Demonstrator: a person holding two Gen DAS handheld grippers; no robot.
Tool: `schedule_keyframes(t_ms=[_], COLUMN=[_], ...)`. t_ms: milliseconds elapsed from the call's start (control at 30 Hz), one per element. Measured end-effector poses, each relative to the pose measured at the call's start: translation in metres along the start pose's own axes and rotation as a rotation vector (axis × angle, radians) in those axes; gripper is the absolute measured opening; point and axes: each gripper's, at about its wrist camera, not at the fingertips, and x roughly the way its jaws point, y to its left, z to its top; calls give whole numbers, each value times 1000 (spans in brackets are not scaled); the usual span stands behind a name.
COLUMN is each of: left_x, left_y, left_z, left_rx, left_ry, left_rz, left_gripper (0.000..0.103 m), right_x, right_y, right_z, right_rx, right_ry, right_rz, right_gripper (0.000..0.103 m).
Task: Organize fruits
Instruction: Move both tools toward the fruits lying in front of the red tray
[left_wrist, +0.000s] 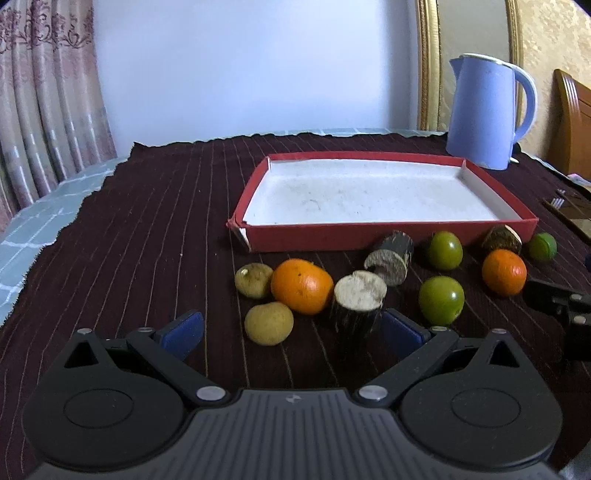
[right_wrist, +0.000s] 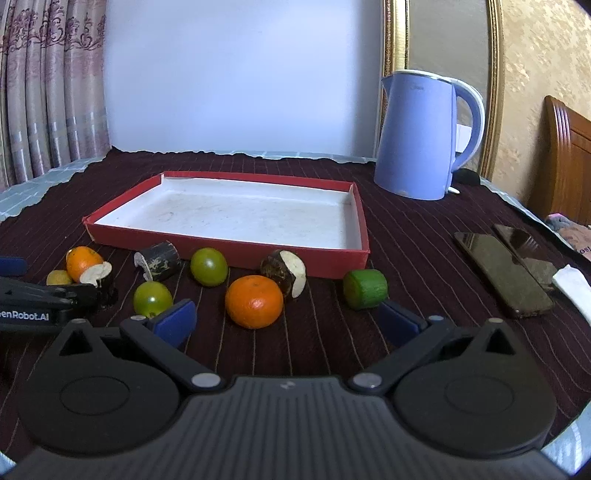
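Orange (right_wrist: 254, 302) sits between the released right hand-held gripper (right_wrist: 286, 321) pads; left hand-held gripper (left_wrist: 291, 330) released too—close gently, then lift into tray (right_wrist: 314, 267).

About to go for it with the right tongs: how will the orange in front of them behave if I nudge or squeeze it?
The orange is round and sits free on the striped cloth, so a nudge would probably roll it. Its skin looks smooth and glossy, so it may slip between the open right tongs. It looks firm enough for a gentle squeeze.
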Motion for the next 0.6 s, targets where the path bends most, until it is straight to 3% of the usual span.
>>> schedule_keyframes(t_ms=[433, 600], left_x=[-10, -9], left_y=[17, 23], left_z=[-7, -10], left_rx=[-2, 35], left_ry=[-62, -74], left_rz=[-41, -11], left_gripper=[103, 102], right_x=[2, 1], right_y=[-3, -4], right_z=[-4, -4], right_rx=[-23, -20], right_ry=[63, 56], right_rz=[10, 18], right_gripper=[103, 103])
